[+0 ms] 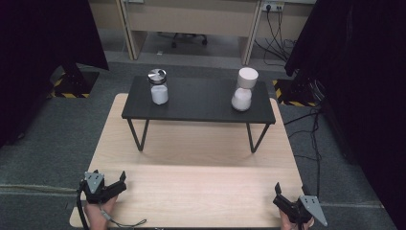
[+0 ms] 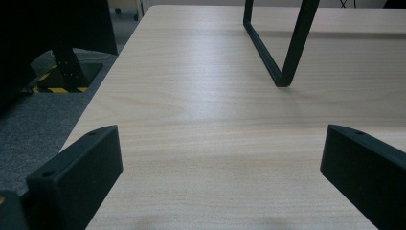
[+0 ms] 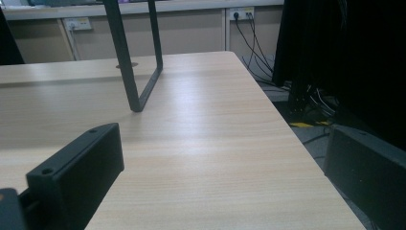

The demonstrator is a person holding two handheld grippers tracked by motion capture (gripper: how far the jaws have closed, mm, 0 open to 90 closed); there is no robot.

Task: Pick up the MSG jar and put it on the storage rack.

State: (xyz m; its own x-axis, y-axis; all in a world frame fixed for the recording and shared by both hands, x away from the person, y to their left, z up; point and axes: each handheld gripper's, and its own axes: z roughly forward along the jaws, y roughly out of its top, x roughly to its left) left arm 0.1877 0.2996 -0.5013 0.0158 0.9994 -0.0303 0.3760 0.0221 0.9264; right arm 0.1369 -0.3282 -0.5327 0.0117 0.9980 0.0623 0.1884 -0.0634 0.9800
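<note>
I'm resting both tongs, left [image 1: 106,184] and right [image 1: 287,203], jaws apart at the table's [image 1: 201,191] near edge, lining up for the glass jar [image 1: 158,86] and hourglass [image 1: 243,89] on the far black shelf [image 1: 198,106].

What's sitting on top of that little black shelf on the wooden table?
On the black shelf stand two things: a glass jar with a silver lid, part-filled with something white, at the left, and a white hourglass-shaped container at the right. The shelf hides part of the table beneath it.
</note>
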